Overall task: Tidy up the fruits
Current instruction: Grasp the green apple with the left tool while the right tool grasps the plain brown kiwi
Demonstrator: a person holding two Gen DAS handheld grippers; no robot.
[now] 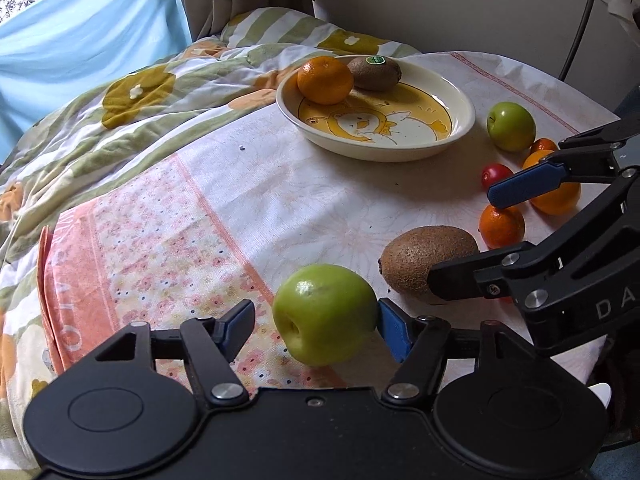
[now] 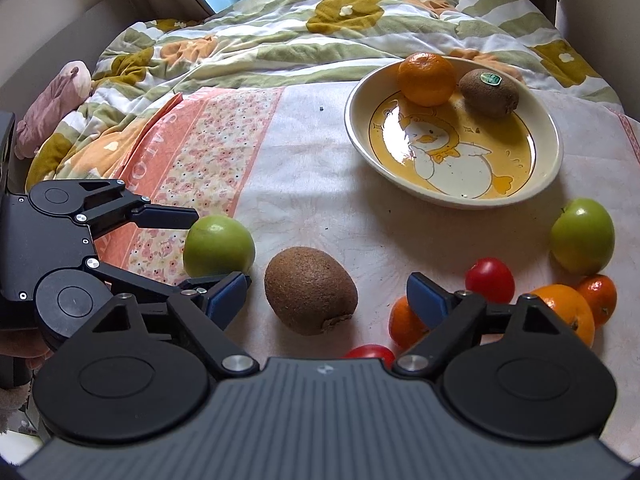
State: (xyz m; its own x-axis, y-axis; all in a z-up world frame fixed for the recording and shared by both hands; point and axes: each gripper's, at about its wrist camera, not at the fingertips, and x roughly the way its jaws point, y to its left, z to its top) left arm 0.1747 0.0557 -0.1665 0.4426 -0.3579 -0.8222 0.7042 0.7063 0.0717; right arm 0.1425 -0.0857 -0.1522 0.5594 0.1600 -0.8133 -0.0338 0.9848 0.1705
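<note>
A cream duck-print plate (image 1: 460,128) (image 2: 552,160) holds an orange (image 1: 325,80) (image 2: 427,78) and a stickered kiwi (image 1: 374,73) (image 2: 489,93). My left gripper (image 1: 316,322) (image 2: 210,248) is open around a green apple (image 1: 325,314) (image 2: 219,246) on the cloth; the right pad touches it, the left pad stands off. My right gripper (image 2: 326,294) (image 1: 466,242) is open around a loose kiwi (image 2: 311,290) (image 1: 428,258), not gripping. A second green apple (image 1: 511,126) (image 2: 582,236), several oranges (image 2: 568,312) (image 1: 502,226) and red tomatoes (image 2: 490,280) (image 1: 496,174) lie at the right.
The table cloth (image 1: 240,200) is white with a pink floral band. A rumpled green-and-orange quilt (image 1: 120,92) (image 2: 280,32) lies behind and left. A pink soft toy (image 2: 52,104) sits at the far left. A wall and cable (image 1: 580,20) stand behind.
</note>
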